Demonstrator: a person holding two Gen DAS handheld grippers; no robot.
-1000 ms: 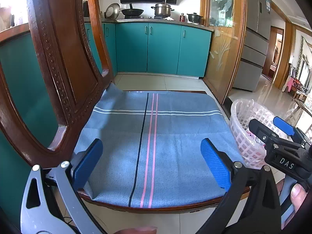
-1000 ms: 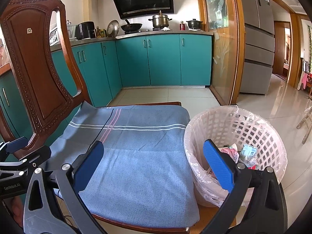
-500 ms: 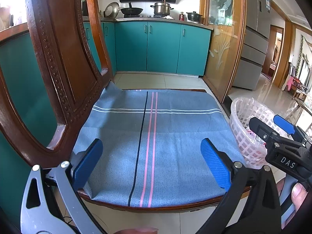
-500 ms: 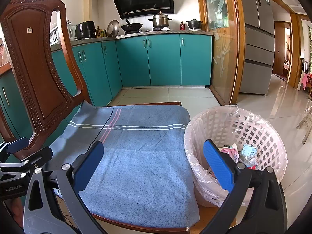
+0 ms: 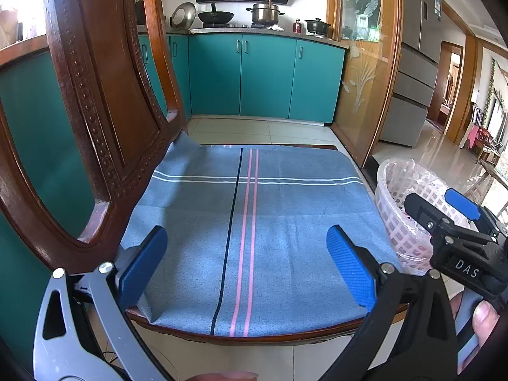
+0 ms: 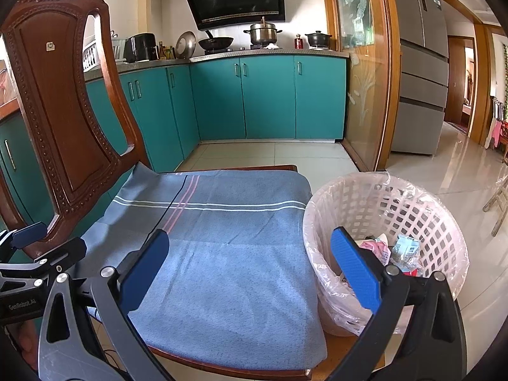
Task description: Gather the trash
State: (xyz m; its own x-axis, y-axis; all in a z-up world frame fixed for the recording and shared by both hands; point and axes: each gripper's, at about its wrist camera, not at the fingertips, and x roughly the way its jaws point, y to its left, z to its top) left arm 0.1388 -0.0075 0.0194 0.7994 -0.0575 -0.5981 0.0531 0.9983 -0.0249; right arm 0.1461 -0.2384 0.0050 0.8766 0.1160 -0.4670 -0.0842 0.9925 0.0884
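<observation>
— How many grippers?

— Two. The left gripper point(image 5: 246, 265) and right gripper point(image 6: 249, 266) both hover released, pads wide apart, gripping nothing, low in each frame over the one wooden chair point(image 6: 63, 101) with its blue striped cloth point(image 6: 228, 241).

— And the trash?

— In the single white lattice basket point(image 6: 422, 222), lower right, lined with clear plastic, upright beside the seat. Inside lie a pink wrapper point(image 6: 379, 249) and a pale blue carton point(image 6: 406, 249), tipped; their long axes I cannot tell.

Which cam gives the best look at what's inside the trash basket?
Right wrist: the trash basket opens toward it, wrappers visible inside. Left wrist catches only its side wall at frame edge, partly behind the right gripper.
</observation>
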